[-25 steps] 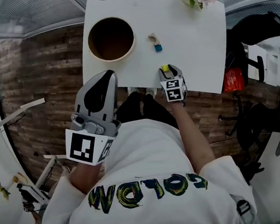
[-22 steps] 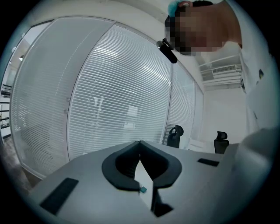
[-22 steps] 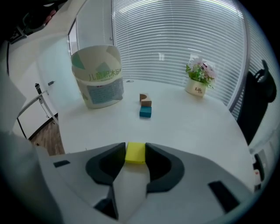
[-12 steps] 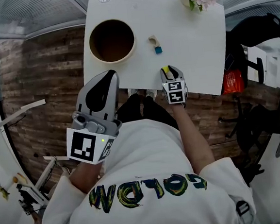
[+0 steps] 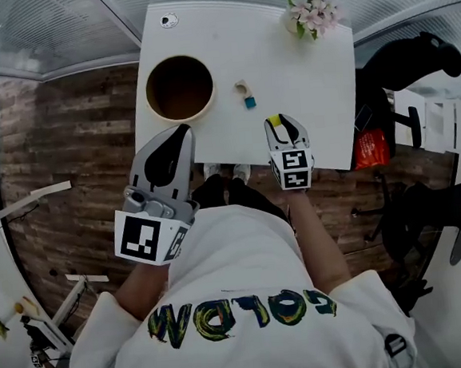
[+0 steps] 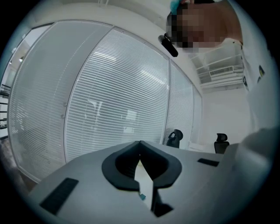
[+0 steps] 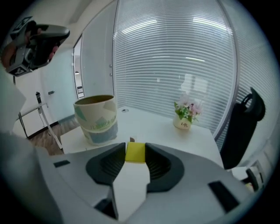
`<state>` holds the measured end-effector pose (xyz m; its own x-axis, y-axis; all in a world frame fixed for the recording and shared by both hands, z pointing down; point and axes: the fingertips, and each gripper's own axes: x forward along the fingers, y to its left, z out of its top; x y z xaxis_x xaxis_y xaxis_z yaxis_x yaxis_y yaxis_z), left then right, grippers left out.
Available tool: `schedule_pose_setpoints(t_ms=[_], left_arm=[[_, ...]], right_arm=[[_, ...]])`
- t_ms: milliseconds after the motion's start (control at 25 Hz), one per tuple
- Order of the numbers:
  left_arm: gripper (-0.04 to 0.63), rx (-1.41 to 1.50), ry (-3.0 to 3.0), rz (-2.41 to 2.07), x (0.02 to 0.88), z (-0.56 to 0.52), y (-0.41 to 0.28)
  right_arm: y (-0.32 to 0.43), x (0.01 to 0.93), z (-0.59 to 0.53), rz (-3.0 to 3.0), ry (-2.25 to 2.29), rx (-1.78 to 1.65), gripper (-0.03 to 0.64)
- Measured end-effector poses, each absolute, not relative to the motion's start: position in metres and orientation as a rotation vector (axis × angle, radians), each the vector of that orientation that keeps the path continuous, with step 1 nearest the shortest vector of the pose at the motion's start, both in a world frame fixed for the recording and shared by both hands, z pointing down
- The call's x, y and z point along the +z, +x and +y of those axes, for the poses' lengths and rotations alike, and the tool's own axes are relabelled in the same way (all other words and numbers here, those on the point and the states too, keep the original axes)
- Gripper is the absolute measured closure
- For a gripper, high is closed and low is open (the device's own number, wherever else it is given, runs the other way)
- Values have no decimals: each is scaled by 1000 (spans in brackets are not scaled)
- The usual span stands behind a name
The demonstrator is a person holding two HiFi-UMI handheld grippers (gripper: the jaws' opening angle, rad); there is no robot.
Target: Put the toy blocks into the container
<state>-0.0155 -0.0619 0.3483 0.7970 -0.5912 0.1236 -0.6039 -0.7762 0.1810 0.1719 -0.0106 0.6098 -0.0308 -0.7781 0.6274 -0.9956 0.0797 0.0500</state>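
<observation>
- The right gripper (image 5: 282, 122) has just been closing its jaws, and the pads are now clenching the yellow block (image 5: 274, 120) between them.
- Compared with a second ago, that gripper is sitting larger and higher in the head view. It is coming up off the near edge of the table (image 5: 309, 76) with the block aboard.
- Reading for the task: the pick looks done and the carry is starting. The container (image 5: 182, 119) is standing well to the left of the block, open mouth up.
- The left gripper (image 5: 182, 132) is hanging off the table's near left corner, beside the container. Its tips are pressed together with nothing gripped.
- Two pieces are waiting on the table, a teal block (image 5: 250, 102) and a pale wooden piece (image 5: 242, 87) just beyond it, near the container's right side.
- Only the head view is showing those two clearly (in the right gripper view the jaws and the yellow block are covering that patch).
- Only the right gripper view is showing the block seated square between the pads, plus the container's printed side wall.
- The flower pot (image 5: 309, 14) is sitting at the far right corner, clear of the likely path.
</observation>
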Motion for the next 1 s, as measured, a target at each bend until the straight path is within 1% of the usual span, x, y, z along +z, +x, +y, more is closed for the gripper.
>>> schedule_pose_setpoints(t_ms=[680, 800, 1000], left_arm=[[581, -14, 2807, -950, 309, -55, -4], [581, -30, 2810, -943, 304, -55, -1], [581, -39, 2817, -952, 297, -54, 0]], right_arm=[[172, 387, 4, -2046, 1918, 299, 468], [172, 364, 8, -2055, 1932, 255, 468], [173, 352, 8, -2071, 1934, 245, 468]])
